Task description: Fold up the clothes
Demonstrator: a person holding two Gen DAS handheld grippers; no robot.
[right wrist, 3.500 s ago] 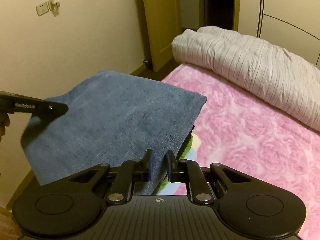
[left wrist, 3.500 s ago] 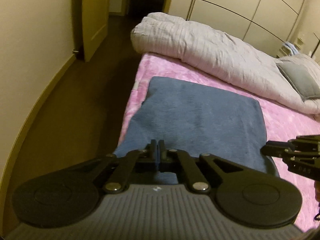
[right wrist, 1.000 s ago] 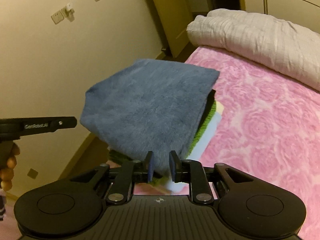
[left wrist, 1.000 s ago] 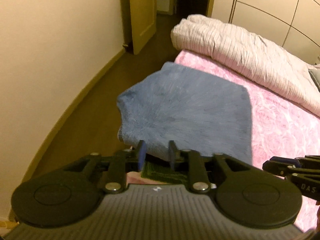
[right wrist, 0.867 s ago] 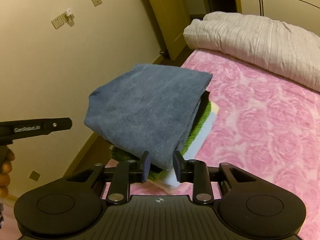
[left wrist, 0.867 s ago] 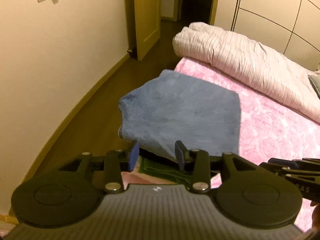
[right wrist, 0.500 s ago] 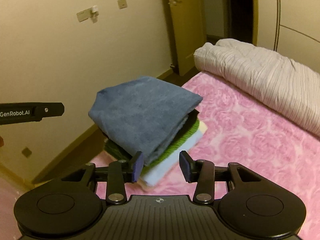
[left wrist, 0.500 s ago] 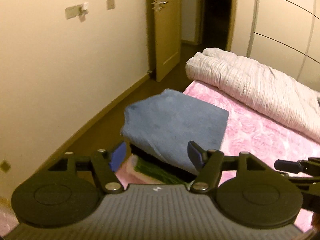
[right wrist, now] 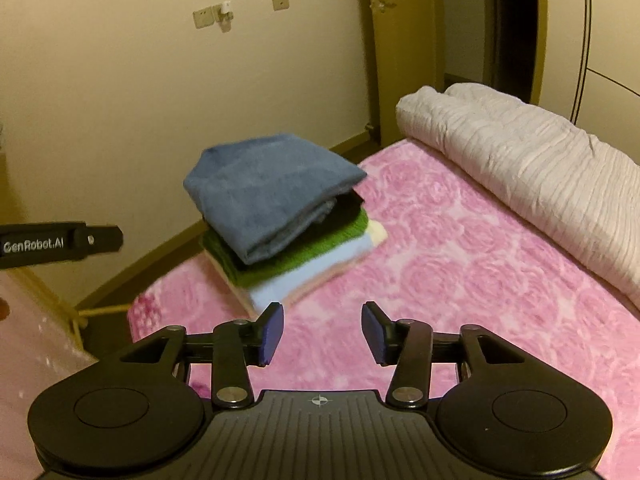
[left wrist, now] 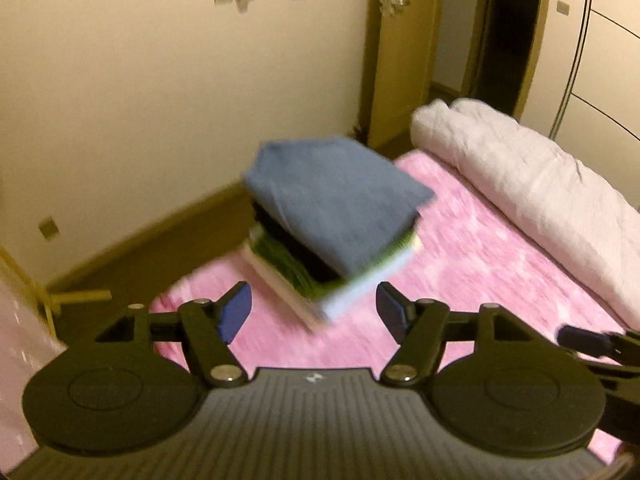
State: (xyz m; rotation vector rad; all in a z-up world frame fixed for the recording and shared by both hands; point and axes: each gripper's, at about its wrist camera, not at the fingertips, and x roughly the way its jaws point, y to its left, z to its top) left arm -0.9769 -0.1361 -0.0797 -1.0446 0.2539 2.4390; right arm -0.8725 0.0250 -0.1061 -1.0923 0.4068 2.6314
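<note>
One stack of folded clothes on bed corner, both claws empty.
Left claw (left wrist: 312,312) & right claw (right wrist: 322,330) spread wide, clear of stack (right wrist: 280,220): blue towel (right wrist: 268,188) on top, then black, green, light-blue, cream layers. Pink bedspread (right wrist: 460,280) underneath; 1 rolled white duvet (right wrist: 520,168) behind; nothing between claws & stack.

Both wrist views look forward and down over spread jaws, from above the pink bed (right wrist: 460,272). Shared: folded stack (left wrist: 332,224) (right wrist: 280,208) just ahead, rolled duvet (right wrist: 520,152) ahead-right, door (left wrist: 396,40). Left view blurred, seemingly nearer.
</note>
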